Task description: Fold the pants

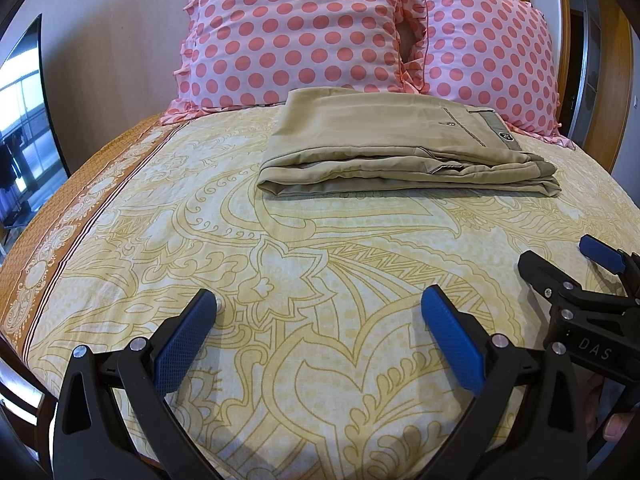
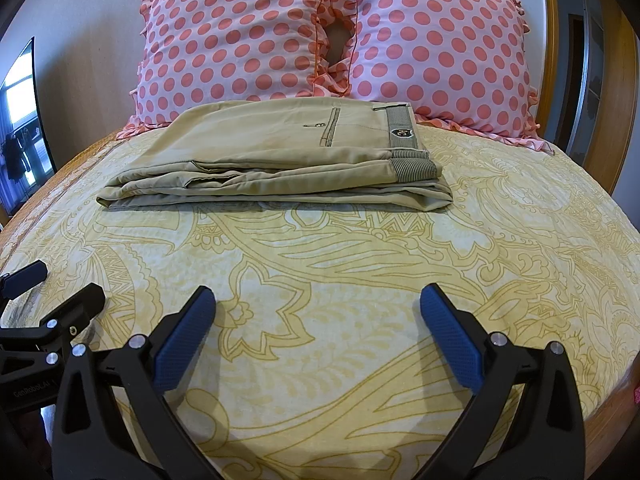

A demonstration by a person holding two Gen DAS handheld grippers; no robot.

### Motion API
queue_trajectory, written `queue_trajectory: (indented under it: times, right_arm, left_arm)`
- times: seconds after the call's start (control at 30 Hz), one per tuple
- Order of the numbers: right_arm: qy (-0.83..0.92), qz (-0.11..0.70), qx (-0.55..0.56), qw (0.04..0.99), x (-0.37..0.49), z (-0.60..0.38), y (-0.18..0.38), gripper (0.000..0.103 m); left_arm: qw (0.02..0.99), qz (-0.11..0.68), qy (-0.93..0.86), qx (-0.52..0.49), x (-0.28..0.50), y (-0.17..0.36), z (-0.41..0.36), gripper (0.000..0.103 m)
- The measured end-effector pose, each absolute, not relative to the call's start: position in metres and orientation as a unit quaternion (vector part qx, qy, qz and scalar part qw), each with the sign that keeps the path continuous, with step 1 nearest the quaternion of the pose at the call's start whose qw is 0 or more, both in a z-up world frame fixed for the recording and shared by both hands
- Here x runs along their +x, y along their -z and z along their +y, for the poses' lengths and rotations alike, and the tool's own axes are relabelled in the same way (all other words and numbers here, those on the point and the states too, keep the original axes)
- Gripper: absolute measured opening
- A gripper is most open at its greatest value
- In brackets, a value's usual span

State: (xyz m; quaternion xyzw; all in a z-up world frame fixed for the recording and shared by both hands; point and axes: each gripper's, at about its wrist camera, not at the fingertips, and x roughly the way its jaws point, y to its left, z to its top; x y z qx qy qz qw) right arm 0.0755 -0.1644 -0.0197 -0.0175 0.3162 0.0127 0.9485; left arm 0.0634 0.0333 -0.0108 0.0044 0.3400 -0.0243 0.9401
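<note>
Khaki pants (image 1: 400, 148) lie folded into a flat stack on the bed, just in front of the pillows; they also show in the right wrist view (image 2: 280, 156), waistband with striped lining to the right. My left gripper (image 1: 318, 300) is open and empty, hovering over the bedspread well short of the pants. My right gripper (image 2: 318, 300) is open and empty too, equally far back. The right gripper shows at the right edge of the left wrist view (image 1: 560, 264), and the left gripper at the left edge of the right wrist view (image 2: 64, 284).
The bed has a yellow patterned bedspread (image 1: 320, 264) with an orange border (image 1: 60, 240) on the left. Two pink polka-dot pillows (image 2: 240, 36) (image 2: 436, 48) lean on the wooden headboard (image 2: 608, 80). A dark screen (image 1: 24, 120) stands at far left.
</note>
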Motion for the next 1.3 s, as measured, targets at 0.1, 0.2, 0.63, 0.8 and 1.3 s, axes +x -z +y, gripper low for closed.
queue_trajectory:
  times: [0.1, 0.2, 0.63, 0.8, 1.3]
  right_arm:
    - [-0.013, 0.316, -0.018, 0.948, 0.0752, -0.1643, 0.0198, 0.101]
    - [-0.013, 0.316, -0.018, 0.949, 0.0749, -0.1642, 0.0198, 0.101]
    - [-0.013, 0.315, -0.017, 0.949, 0.0771, -0.1650, 0.0190, 0.101]
    - [-0.013, 0.315, -0.017, 0.949, 0.0764, -0.1649, 0.0193, 0.101]
    - [-0.013, 0.314, -0.017, 0.949, 0.0779, -0.1657, 0.0182, 0.101]
  left_arm:
    - [0.941, 0.339, 0.024, 0.004, 0.0634, 0.0107, 0.0333, 0.102]
    - [0.942, 0.336, 0.025, 0.004, 0.0632, 0.0092, 0.0340, 0.102]
    - [0.944, 0.330, 0.026, 0.004, 0.0643, 0.0091, 0.0338, 0.102]
    - [0.943, 0.331, 0.025, 0.005, 0.0643, 0.0090, 0.0338, 0.102]
    - [0.942, 0.335, 0.026, 0.006, 0.0660, 0.0092, 0.0310, 0.102]
